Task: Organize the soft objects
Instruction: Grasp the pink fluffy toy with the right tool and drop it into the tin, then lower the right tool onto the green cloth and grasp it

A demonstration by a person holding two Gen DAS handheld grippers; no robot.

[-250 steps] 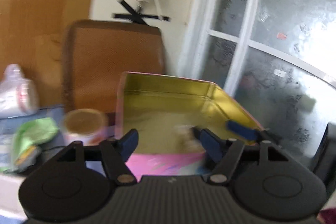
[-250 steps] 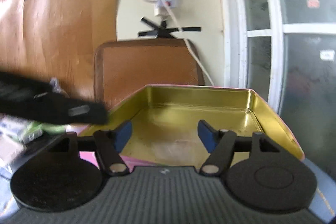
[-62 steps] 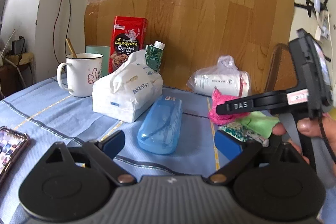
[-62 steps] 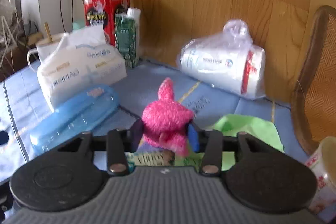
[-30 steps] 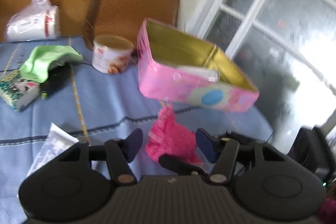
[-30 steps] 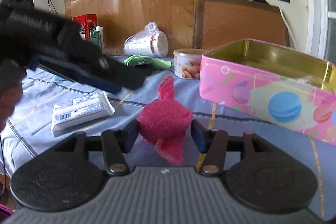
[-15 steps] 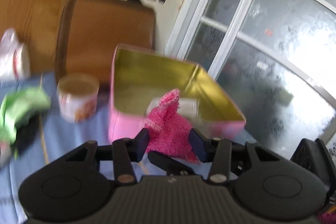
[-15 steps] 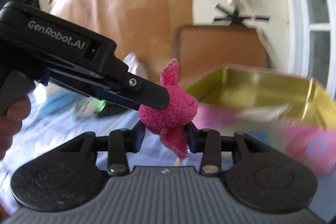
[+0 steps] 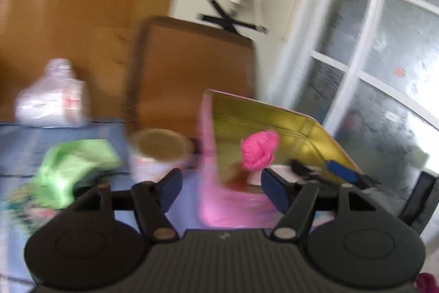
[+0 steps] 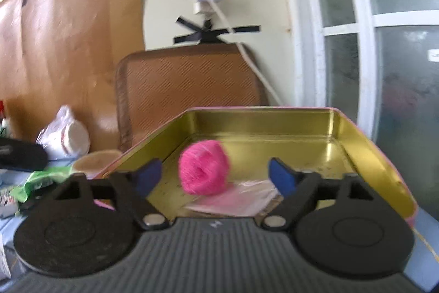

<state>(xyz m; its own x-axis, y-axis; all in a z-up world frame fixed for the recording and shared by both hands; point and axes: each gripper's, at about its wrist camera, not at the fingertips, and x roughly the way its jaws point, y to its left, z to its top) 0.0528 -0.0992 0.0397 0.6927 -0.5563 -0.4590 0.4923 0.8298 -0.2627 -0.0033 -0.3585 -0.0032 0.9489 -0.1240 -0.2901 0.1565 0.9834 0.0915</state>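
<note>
A fuzzy pink toy [image 10: 204,168], blurred, is loose over the gold floor of the open pink tin [image 10: 260,110]. My right gripper [image 10: 215,175] reaches over the tin's near wall. Its jaws are opening, and the toy sits between the blue pads without touching either. In the left wrist view the pink toy [image 9: 259,151] hangs just inside the tin [image 9: 263,105], beyond my left gripper [image 9: 222,191]. That gripper's jaws are opening too, with nothing between them. The right gripper's fingers [image 9: 340,169] come in from the right.
A pale pink packet [image 10: 238,199] lies on the tin's floor. Left of the tin stand a round can [image 9: 157,153], a green cloth [image 9: 76,164] and a plastic bag of cups [image 9: 52,100] on the blue tablecloth. A brown chair back [image 10: 186,84] rises behind, with a glazed door to the right.
Half a second ago both grippers pinched the pink toy in front of the tin. Both have now spread their jaws and the toy is free inside the tin.
</note>
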